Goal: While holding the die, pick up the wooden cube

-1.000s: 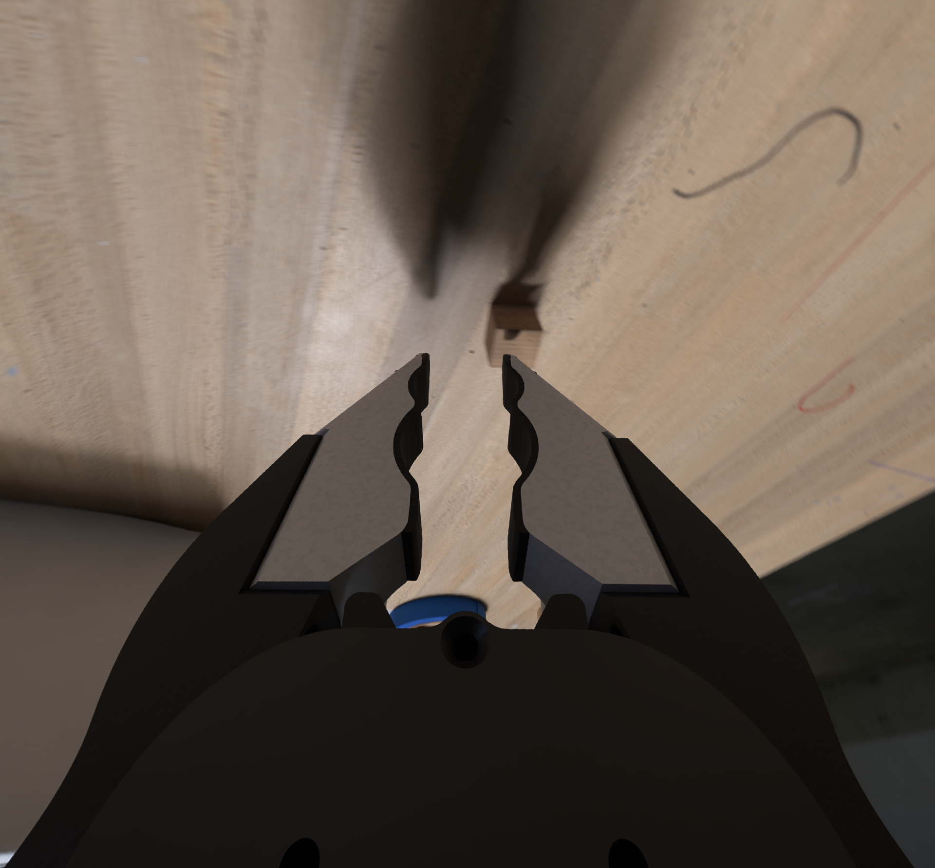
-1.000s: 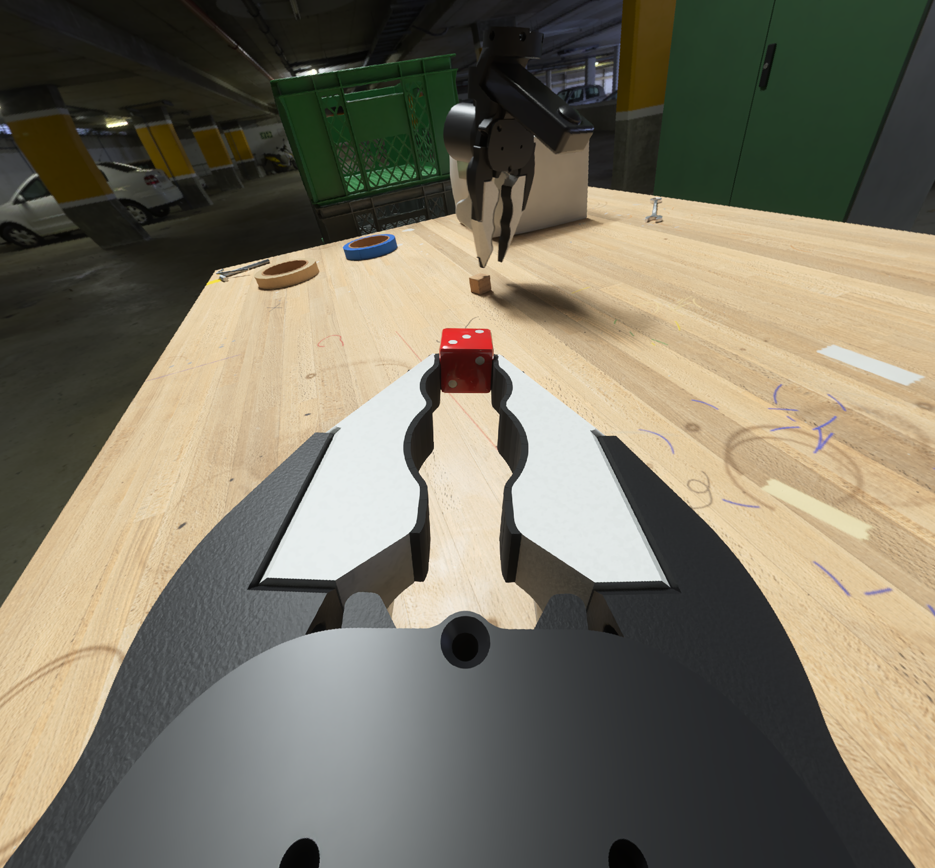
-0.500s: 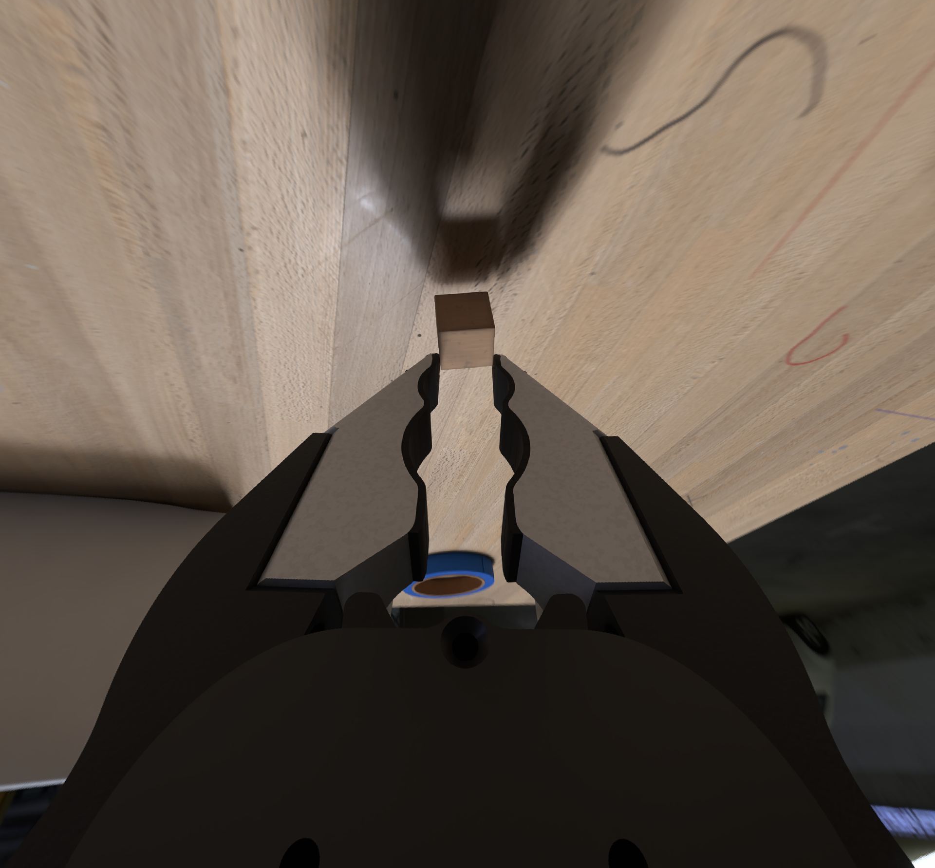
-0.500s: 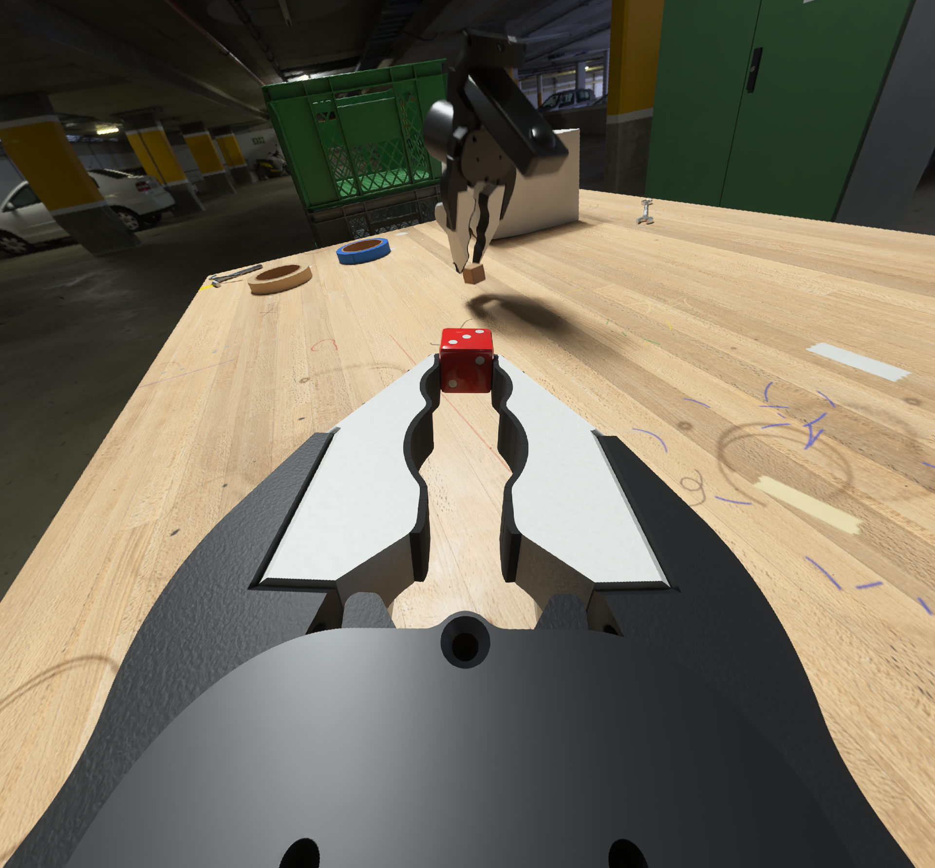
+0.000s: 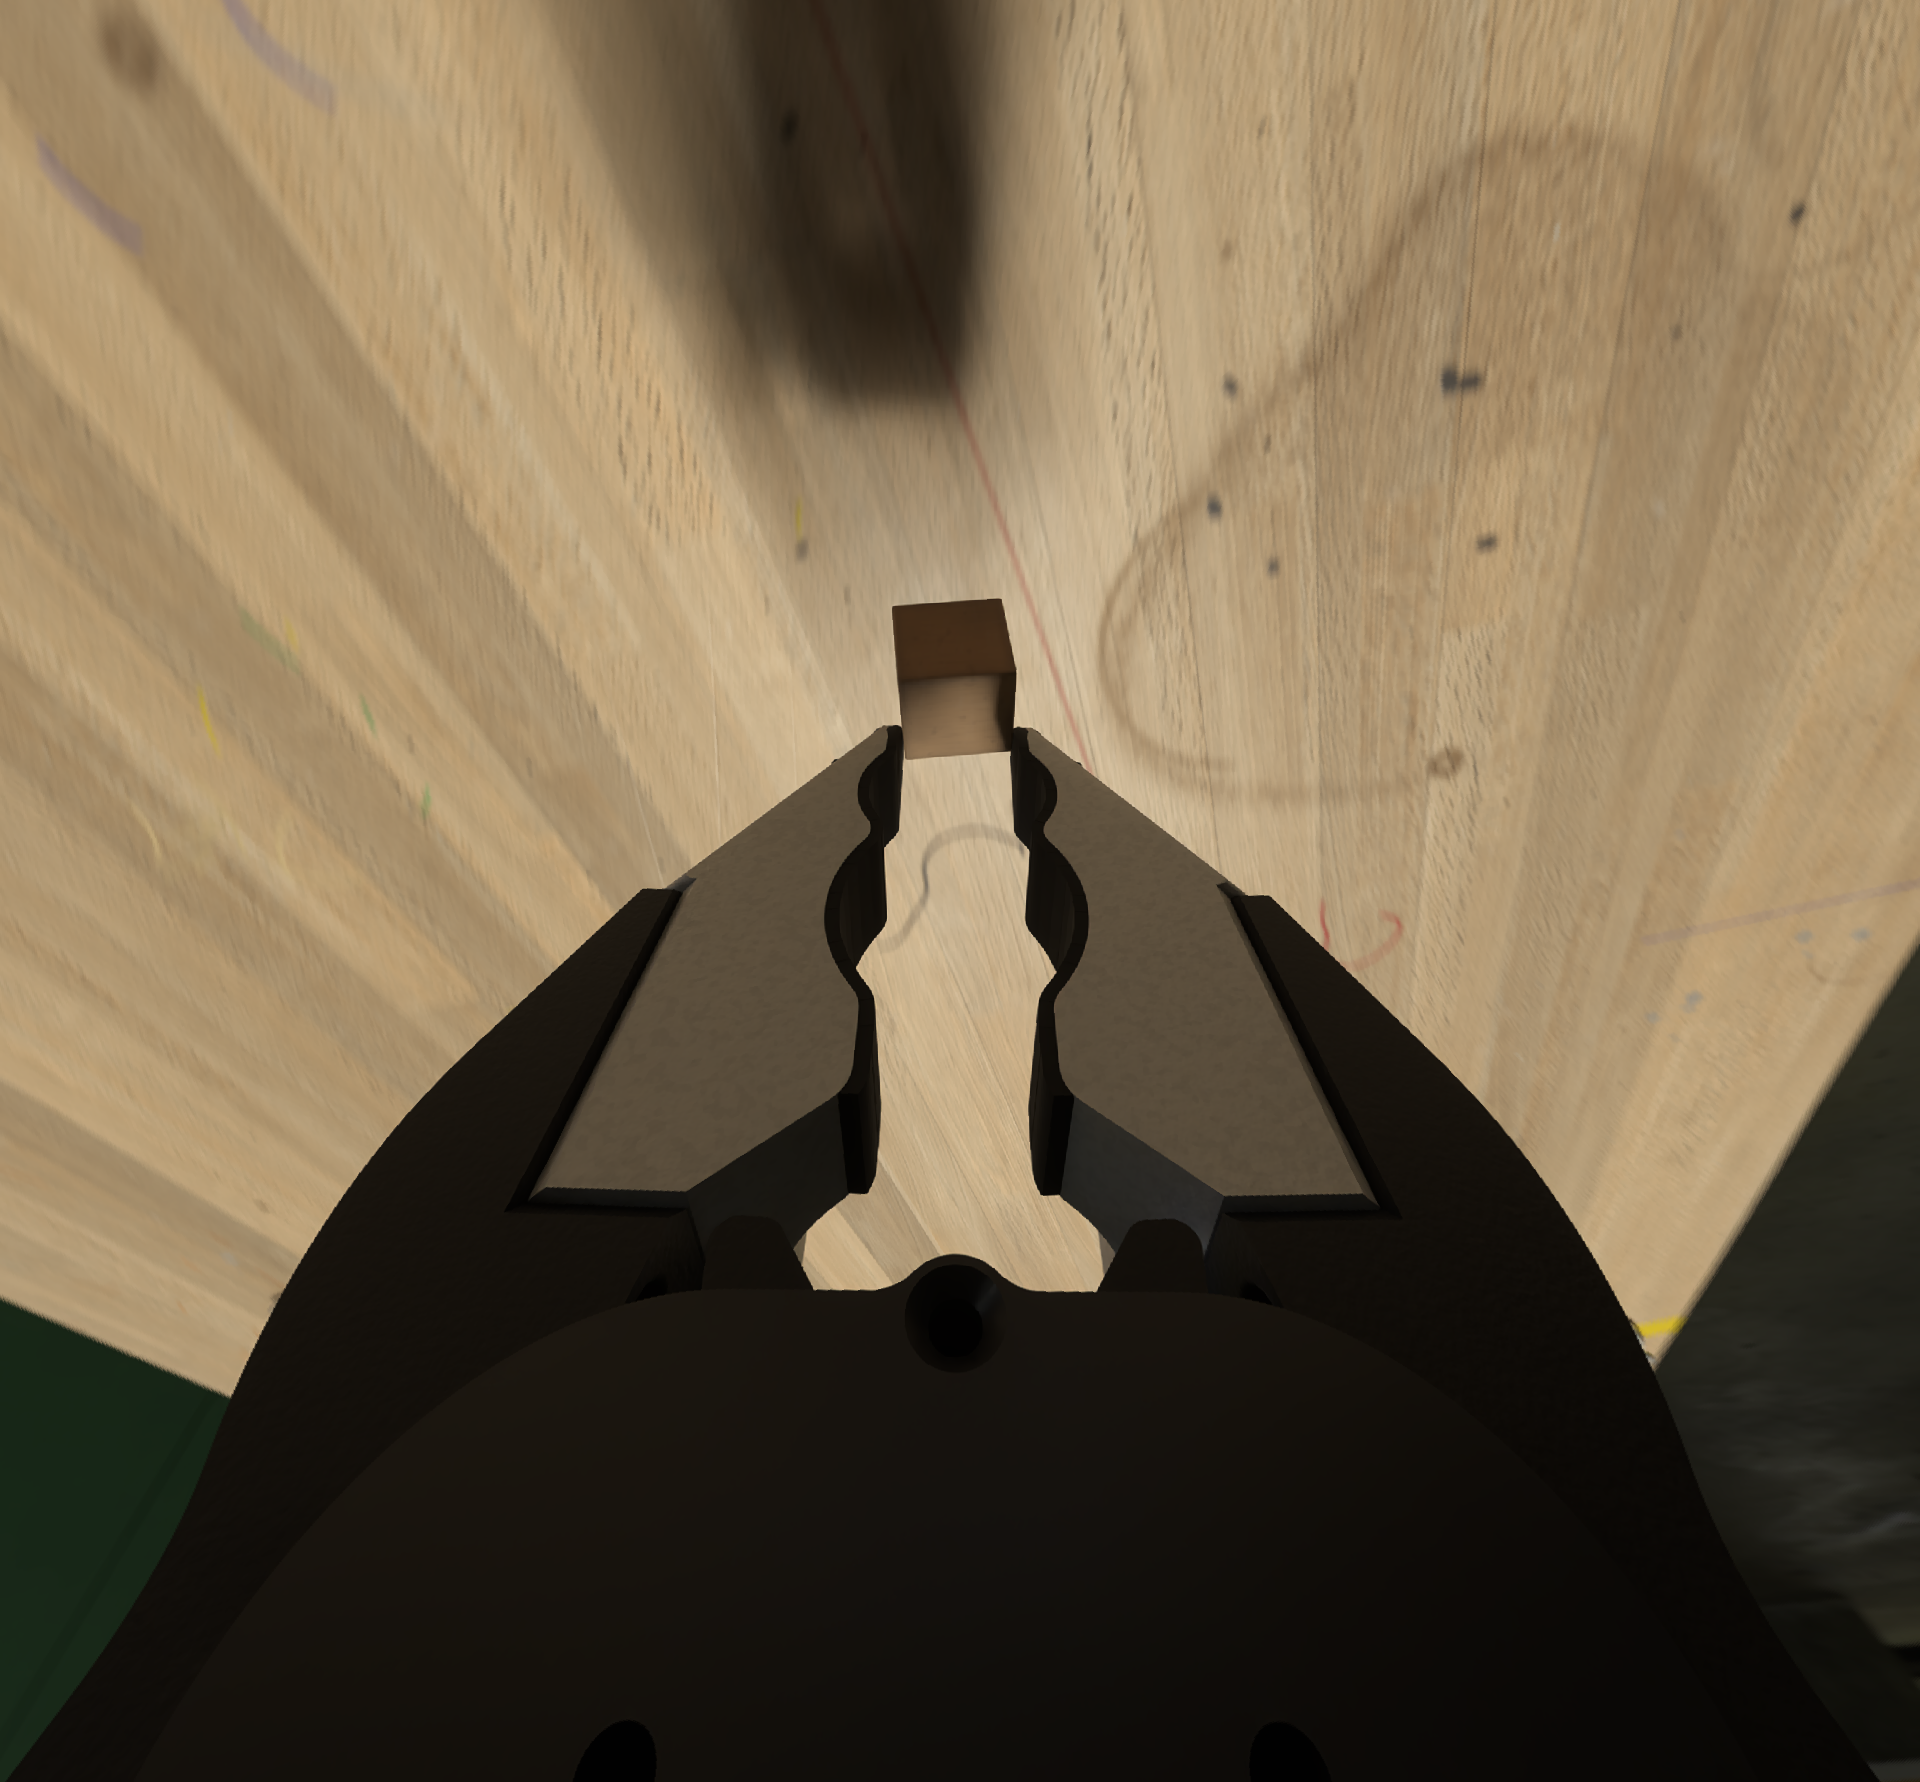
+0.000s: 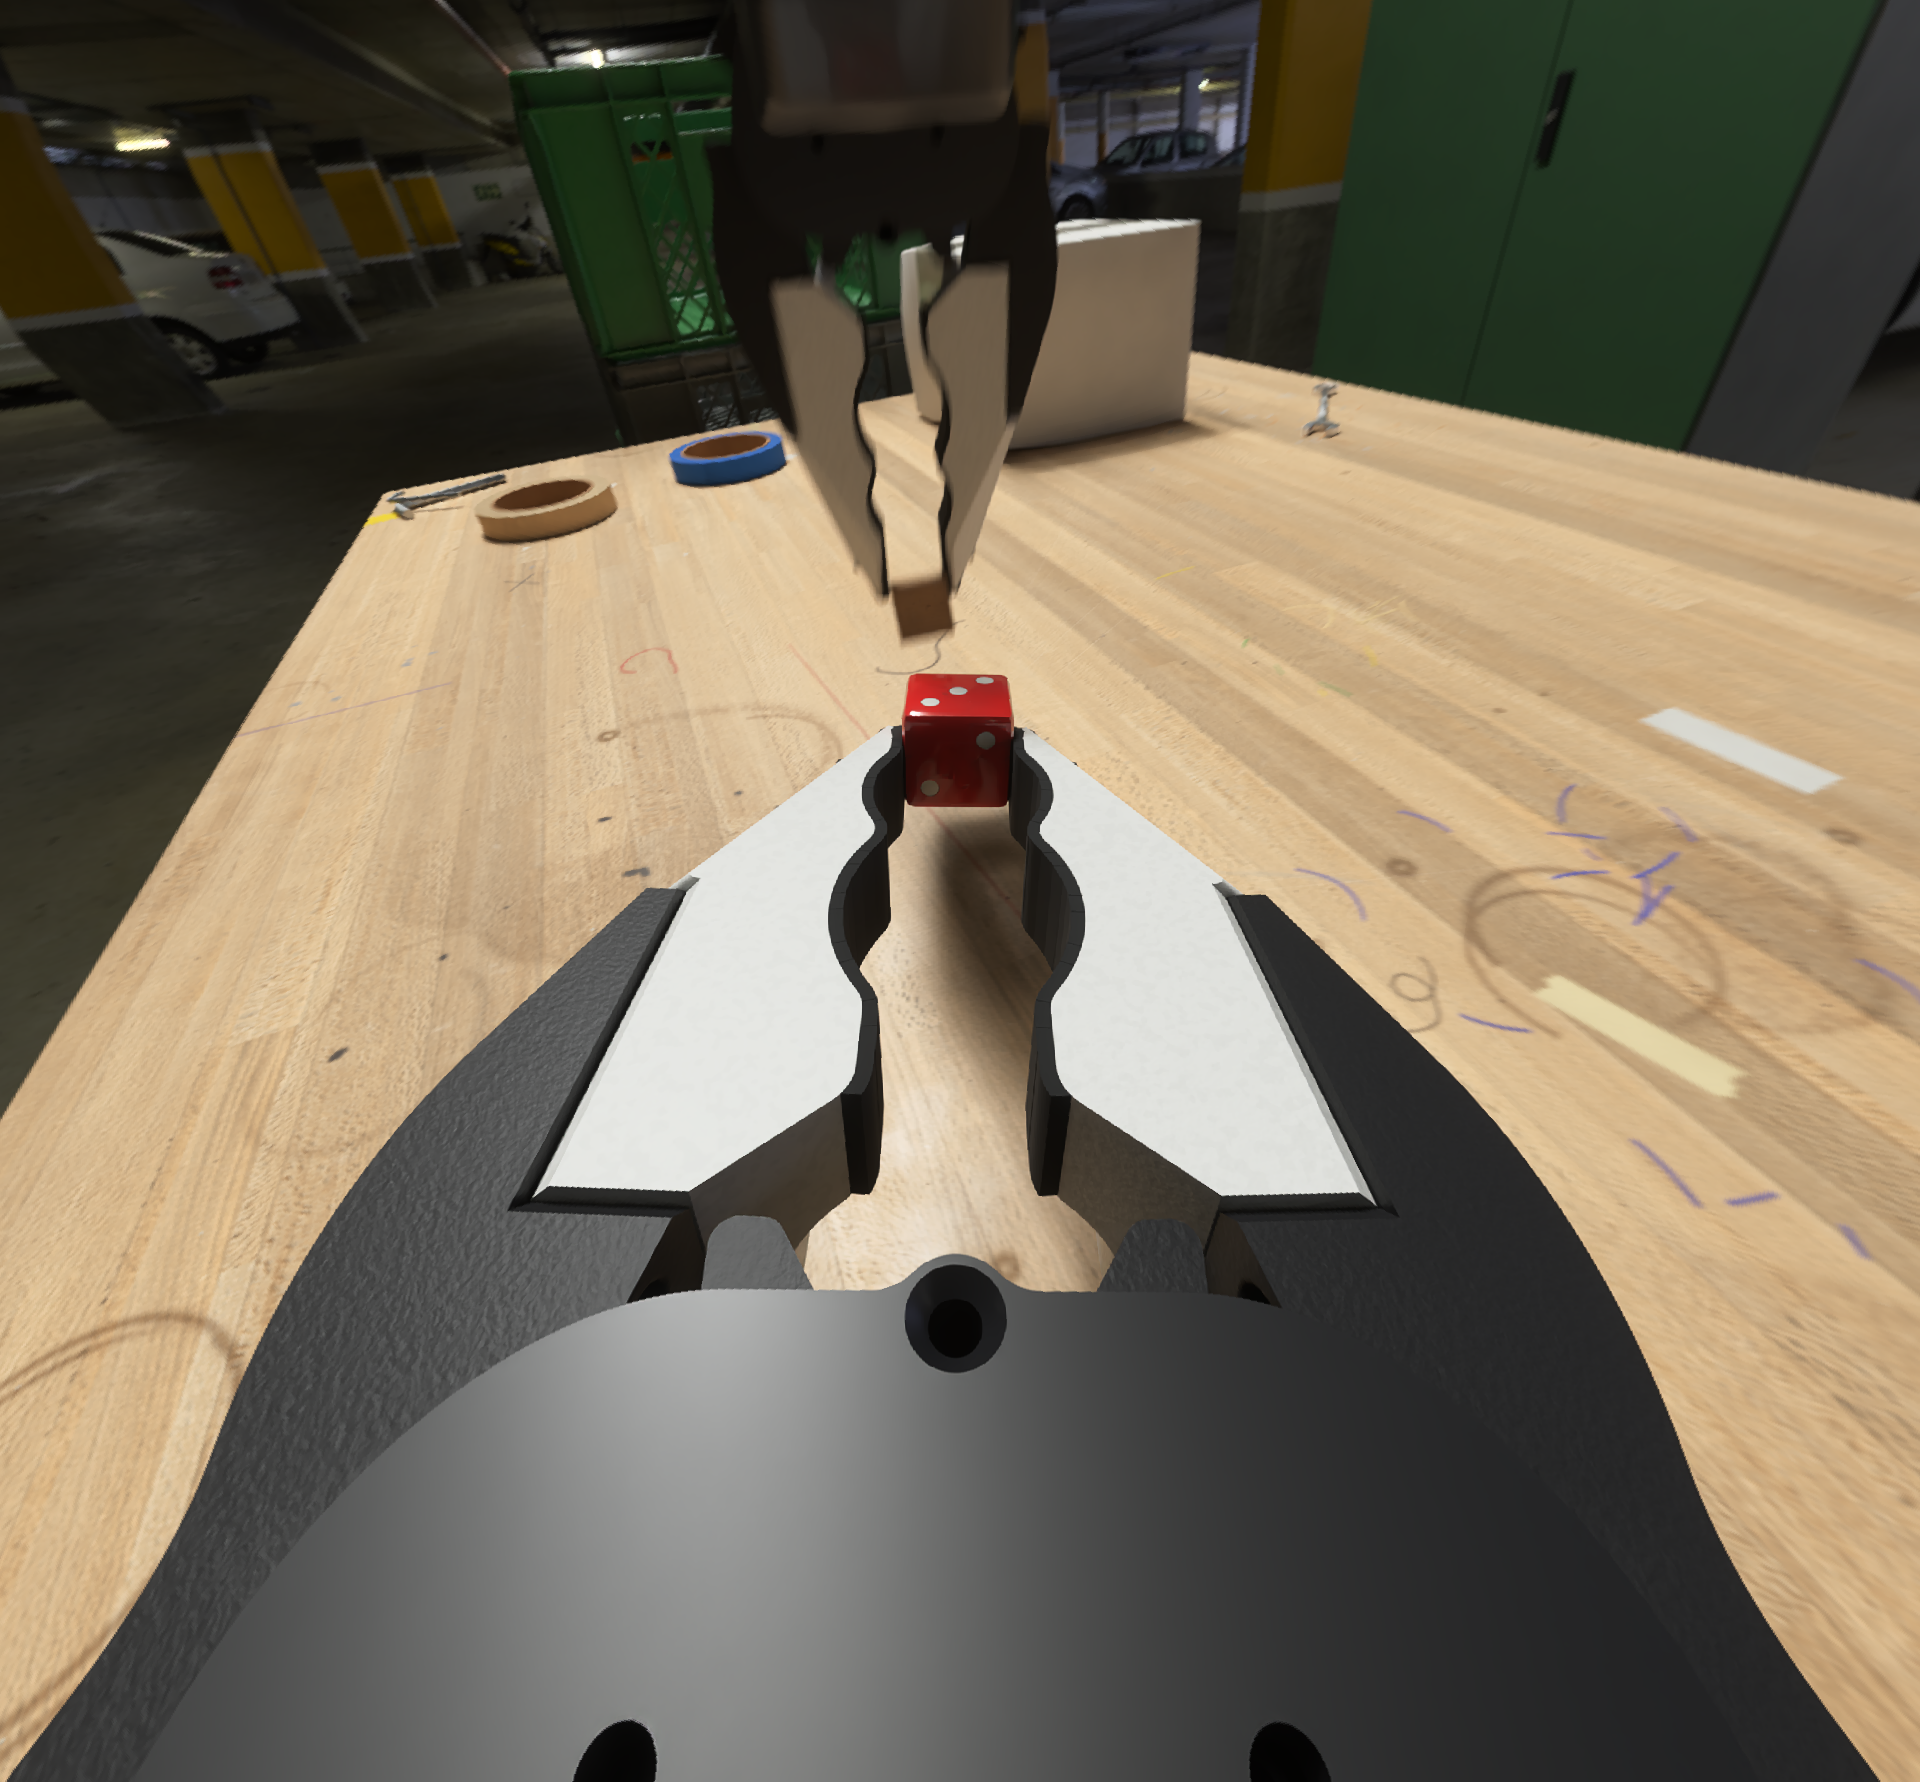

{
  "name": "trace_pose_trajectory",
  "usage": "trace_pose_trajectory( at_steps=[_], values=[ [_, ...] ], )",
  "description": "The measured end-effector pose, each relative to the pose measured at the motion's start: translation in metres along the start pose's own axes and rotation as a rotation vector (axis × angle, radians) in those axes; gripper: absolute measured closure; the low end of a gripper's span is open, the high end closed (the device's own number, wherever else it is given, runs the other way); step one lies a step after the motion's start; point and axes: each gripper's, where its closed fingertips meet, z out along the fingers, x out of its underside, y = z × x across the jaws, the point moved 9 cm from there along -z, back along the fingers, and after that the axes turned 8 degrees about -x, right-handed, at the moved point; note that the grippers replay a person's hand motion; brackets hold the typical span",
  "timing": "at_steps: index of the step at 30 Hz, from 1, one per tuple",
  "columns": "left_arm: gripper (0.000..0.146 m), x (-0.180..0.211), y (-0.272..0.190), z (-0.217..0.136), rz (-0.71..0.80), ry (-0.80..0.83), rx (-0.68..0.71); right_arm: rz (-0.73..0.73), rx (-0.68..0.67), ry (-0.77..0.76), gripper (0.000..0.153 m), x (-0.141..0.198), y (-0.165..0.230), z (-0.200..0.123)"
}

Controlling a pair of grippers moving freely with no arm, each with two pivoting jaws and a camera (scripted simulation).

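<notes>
My left gripper [image 5: 954, 745] is shut on a small wooden cube [image 5: 953, 678] at its fingertips and holds it well above the wooden table [image 5: 416, 485], pointing down. In the right wrist view the left gripper [image 6: 920, 579] hangs close in front, blurred, with the wooden cube [image 6: 922, 607] in its tips. My right gripper [image 6: 956, 745] is shut on a red die [image 6: 956, 740] with white dots, held just above the table [image 6: 312, 849]. The cube hangs a little above and beyond the die.
At the table's far left end lie a brown tape roll [image 6: 545, 506], a blue tape roll [image 6: 727, 457] and a small metal tool [image 6: 431, 496]. A white box [image 6: 1101, 330] and a green crate [image 6: 623, 205] stand behind. The table's left edge [image 6: 208, 797] drops to dark floor.
My left gripper closed on the wooden cube, lifted it off the table and carried it toward the right gripper. The right gripper kept hold of the die.
</notes>
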Motion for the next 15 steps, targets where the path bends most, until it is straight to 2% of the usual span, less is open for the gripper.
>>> trace_pose_trajectory(
  at_steps=[6, 10, 15],
  values=[
    [0.126, -0.054, -0.002, 0.039, 0.075, -0.069, -0.027, -0.04, 0.137, -0.121, 0.134, -0.015, -0.018, -0.034],
    [0.126, -0.067, -0.001, 0.049, 0.073, -0.121, -0.016, 0.009, 0.213, -0.172, 0.134, -0.016, -0.033, -0.053],
    [0.126, -0.068, -0.004, 0.058, 0.057, -0.168, -0.014, 0.024, 0.216, -0.162, 0.134, -0.014, -0.035, -0.052]
  ],
)
